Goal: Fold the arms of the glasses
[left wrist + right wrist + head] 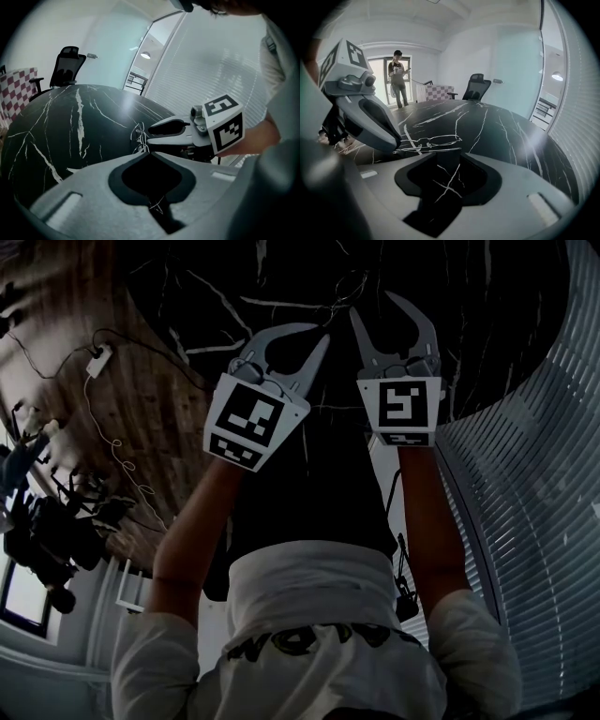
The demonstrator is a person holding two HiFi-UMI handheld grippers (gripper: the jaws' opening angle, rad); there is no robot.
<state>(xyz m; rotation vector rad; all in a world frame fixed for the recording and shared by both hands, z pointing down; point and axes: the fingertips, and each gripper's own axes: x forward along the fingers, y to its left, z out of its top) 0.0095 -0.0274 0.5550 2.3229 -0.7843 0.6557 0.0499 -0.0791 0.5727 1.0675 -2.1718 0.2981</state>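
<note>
Left claw (149, 153) closed on one end of the wire-rimmed glasses (427, 142), which lie on the black marble worktop (501, 131). Right claw (444, 157) spread wide and empty (glasses just beyond its tips).

The table (487, 324) is black marble with irregular white veining, and the glasses (429, 141) are a thin, pale wire frame. The left gripper (319, 332) and right gripper (372, 304) are both grey, each with a cube of black-and-white square markers. The floor (56, 306) shows brown wood grain; the shirt (309, 587) is white with dark lettering.
</note>
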